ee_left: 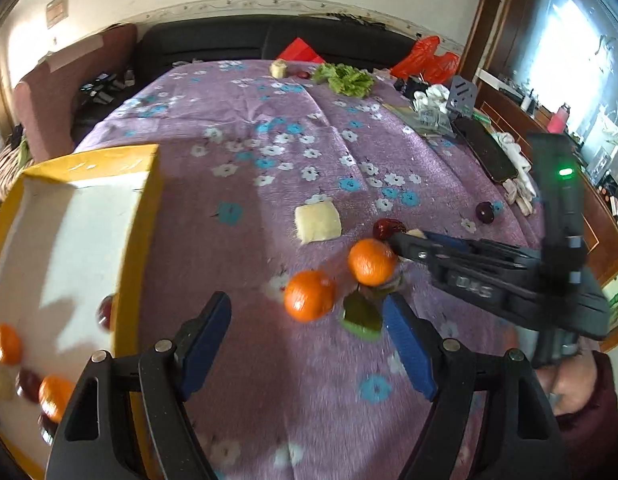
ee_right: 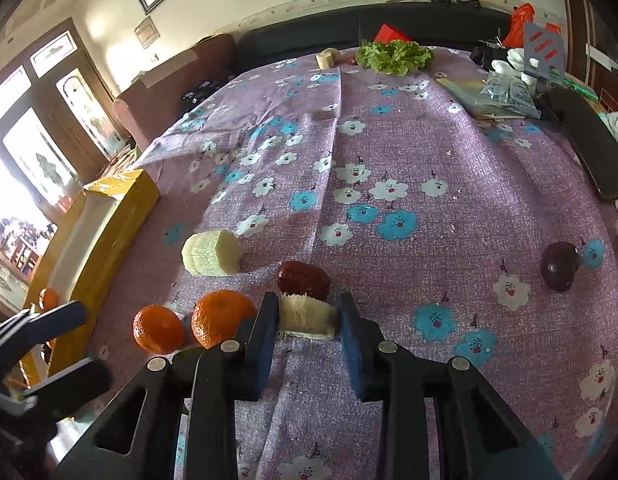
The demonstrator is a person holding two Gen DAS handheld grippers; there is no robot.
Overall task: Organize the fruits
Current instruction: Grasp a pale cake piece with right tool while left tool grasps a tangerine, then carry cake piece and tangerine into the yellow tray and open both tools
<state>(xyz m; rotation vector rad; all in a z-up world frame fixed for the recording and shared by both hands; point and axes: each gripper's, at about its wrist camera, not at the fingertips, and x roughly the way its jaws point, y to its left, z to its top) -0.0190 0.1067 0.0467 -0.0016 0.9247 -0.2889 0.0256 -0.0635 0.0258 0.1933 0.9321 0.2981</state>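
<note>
Here we have a pale, fibrous cut piece (ee_right: 307,317) lying on the purple flowered counter (ee_right: 429,152), and the right gripper (ee_right: 308,320) brackets it, its blue fingers (ee_right: 265,328) pressed to either side; we judge it gripped, or nearly so. A dark red fruit (ee_right: 303,278) touches the piece on its far side, and two oranges (ee_right: 189,322) sit just to the left. To do this step well, we should squeeze evenly, lift straight up so the red fruit is not dragged, then clear the oranges on the way to the yellow box (ee_left: 143,240).

The left gripper (ee_left: 309,332) hangs spread wide and empty above the cloth, near the nearer orange.

The left view alone shows inside the box, where oranges and dark fruits already lie, and a green scrap (ee_left: 361,314) beside the oranges. The right view alone shows the contact of fingers and piece, plus a purple fruit (ee_right: 559,266) well apart on the right.
</note>
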